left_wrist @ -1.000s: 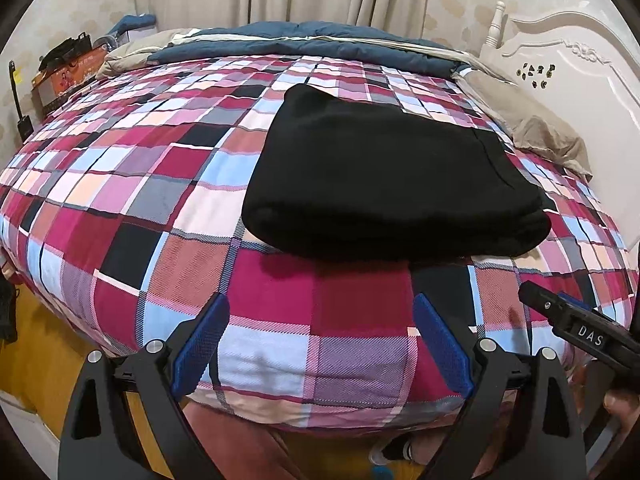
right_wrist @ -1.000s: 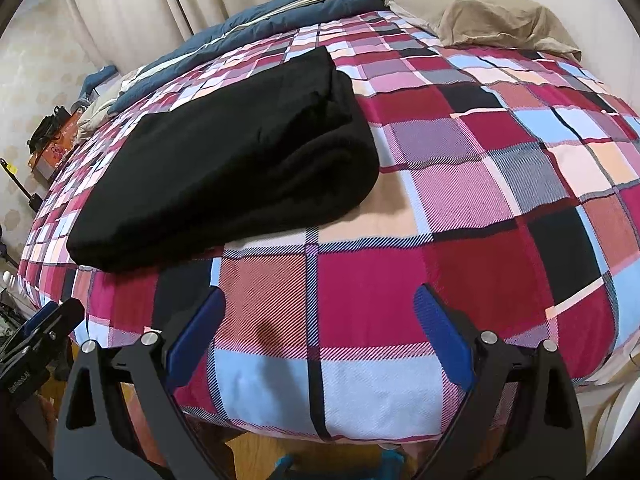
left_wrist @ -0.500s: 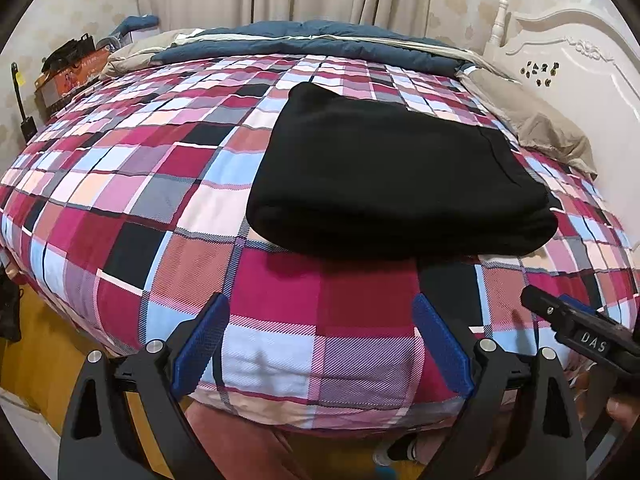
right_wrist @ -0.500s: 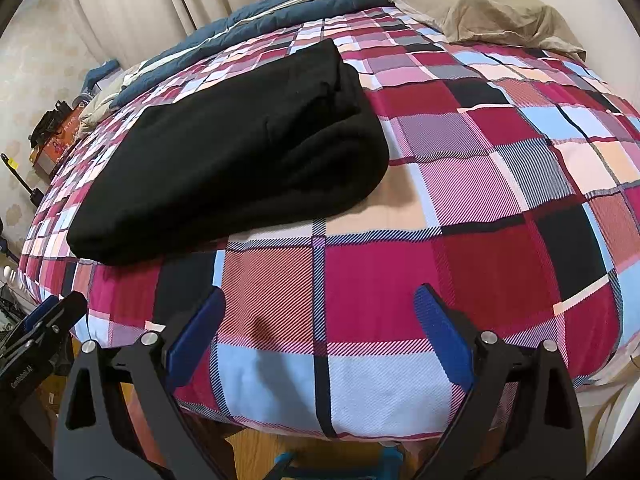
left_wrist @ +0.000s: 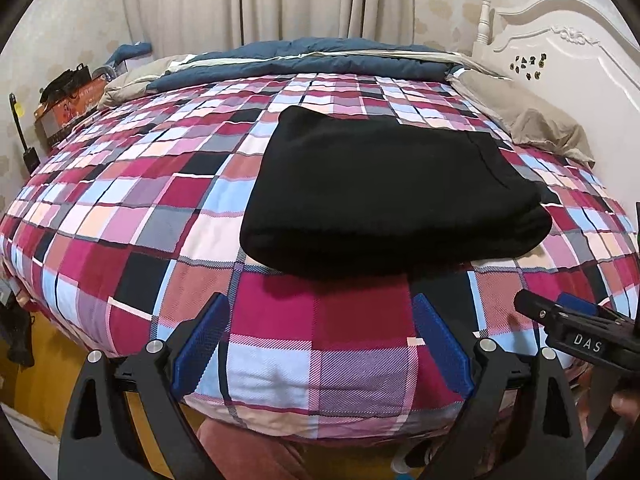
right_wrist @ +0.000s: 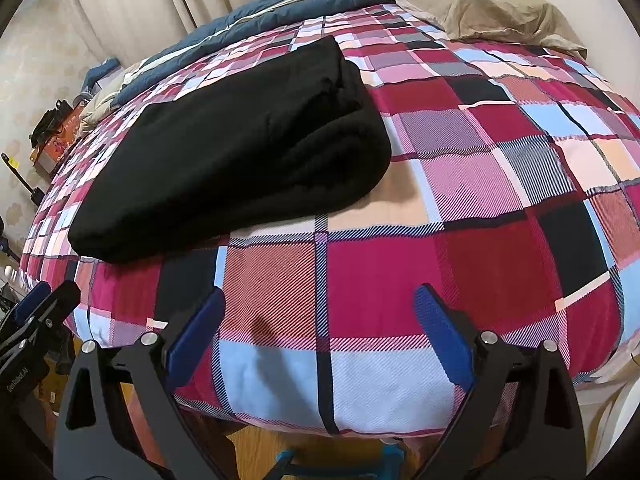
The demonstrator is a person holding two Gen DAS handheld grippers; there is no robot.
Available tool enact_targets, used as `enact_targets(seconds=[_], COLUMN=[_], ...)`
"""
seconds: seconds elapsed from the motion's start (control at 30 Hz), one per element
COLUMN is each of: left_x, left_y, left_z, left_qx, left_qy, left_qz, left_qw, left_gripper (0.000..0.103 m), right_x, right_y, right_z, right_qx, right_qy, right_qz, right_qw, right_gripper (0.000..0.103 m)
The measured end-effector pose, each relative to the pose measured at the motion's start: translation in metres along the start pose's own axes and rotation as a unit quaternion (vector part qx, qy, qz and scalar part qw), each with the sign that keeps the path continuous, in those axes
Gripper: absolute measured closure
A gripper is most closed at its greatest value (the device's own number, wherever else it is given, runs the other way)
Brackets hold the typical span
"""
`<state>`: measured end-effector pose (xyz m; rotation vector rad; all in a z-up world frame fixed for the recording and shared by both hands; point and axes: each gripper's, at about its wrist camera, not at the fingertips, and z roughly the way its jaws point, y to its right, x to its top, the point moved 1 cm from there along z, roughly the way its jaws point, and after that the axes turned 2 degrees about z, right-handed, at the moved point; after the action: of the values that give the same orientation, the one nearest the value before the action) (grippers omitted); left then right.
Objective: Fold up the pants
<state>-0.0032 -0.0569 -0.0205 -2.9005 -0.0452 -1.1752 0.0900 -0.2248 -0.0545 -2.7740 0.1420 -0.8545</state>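
Folded black pants are laid flat on a plaid-covered bed, at centre frame. The left hand-held gripper is held wide and empty at the lower edge, just short of the pants. In the right wrist view, the pants are seen at upper left, apart from the wide, empty right hand-held gripper.

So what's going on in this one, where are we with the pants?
A person holds a gripper in each hand at the near edge of a bed with a plaid cover. The black pants lie folded into a thick rectangle on it. The left gripper and right gripper are both open, empty and short of the pants.
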Motion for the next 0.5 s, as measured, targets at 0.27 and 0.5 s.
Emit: enact_targets(seconds=[0.27, 0.5], left_x=[0.0007, 0.0026], left_y=[-0.0011, 0.0006], left_z=[-0.0002, -0.0074], left_qx=[0.003, 0.010], left_qy=[0.002, 0.017], left_qz=[-0.004, 0.001], left_qw=[1.0000, 0.9998], left_gripper=[0.011, 0.011], right_x=[-0.0031, -0.0040], right_y=[-0.0010, -0.0014], right_z=[0.0000, 0.0000], right_qx=[0.000, 0.001], right_qy=[-0.003, -0.005], right_qz=[-0.002, -0.003], right_qw=[1.000, 1.000], right_gripper=[0.008, 0.008])
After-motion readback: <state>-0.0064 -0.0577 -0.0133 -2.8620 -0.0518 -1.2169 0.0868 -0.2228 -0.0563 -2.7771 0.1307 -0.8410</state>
